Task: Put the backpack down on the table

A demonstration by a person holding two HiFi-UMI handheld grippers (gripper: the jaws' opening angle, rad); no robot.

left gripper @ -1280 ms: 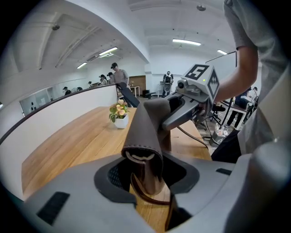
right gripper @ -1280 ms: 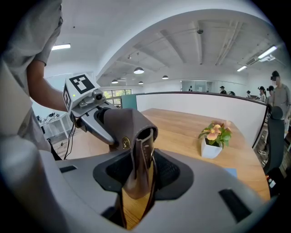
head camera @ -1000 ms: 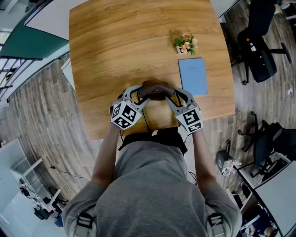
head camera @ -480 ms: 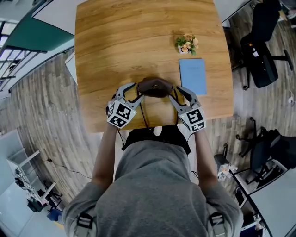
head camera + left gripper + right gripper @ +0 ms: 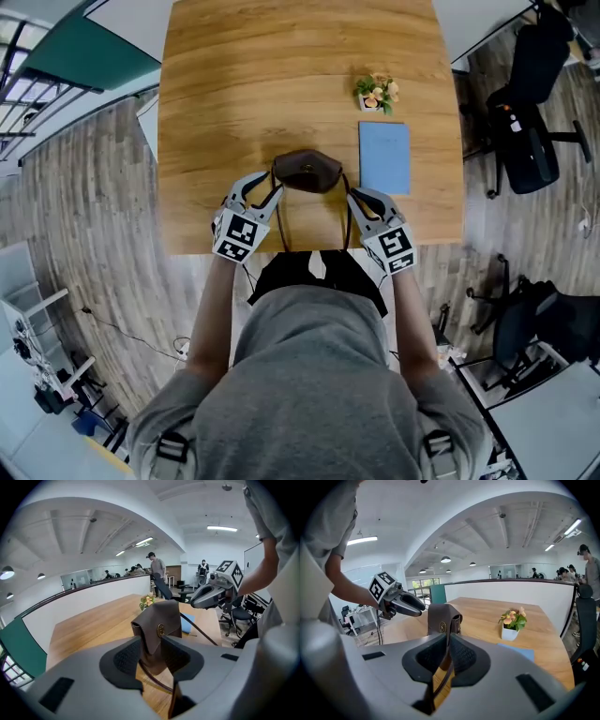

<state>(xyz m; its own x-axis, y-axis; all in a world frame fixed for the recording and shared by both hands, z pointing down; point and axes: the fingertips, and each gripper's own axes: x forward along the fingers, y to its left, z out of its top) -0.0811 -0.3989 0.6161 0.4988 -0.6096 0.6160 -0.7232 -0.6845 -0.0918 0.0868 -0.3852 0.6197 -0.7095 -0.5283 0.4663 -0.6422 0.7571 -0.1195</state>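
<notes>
A small brown leather backpack (image 5: pixel 307 172) stands upright on the wooden table (image 5: pixel 244 84), near its front edge; its flap and round clasp (image 5: pixel 161 630) face my left gripper. Two thin straps run from it back toward me. My left gripper (image 5: pixel 262 188) sits at the bag's left; its jaws have just been closing, and the pads (image 5: pixel 123 656) still stand apart, with one strap (image 5: pixel 157 682) passing low between them. My right gripper (image 5: pixel 360 200) is at the bag's right. Its jaws have just been closing and are shut on the other strap (image 5: pixel 442 679).
A blue notebook (image 5: pixel 384 157) lies right of the bag, with a small potted flower (image 5: pixel 378 90) behind it. Black office chairs (image 5: pixel 525 103) stand on the floor to the right. Several people stand far off (image 5: pixel 157 569) beyond a low white wall.
Both grippers have drawn back from the bag's top toward the table's near edge. The straps now show stretched between bag and grippers. The bag stays standing on the table.
</notes>
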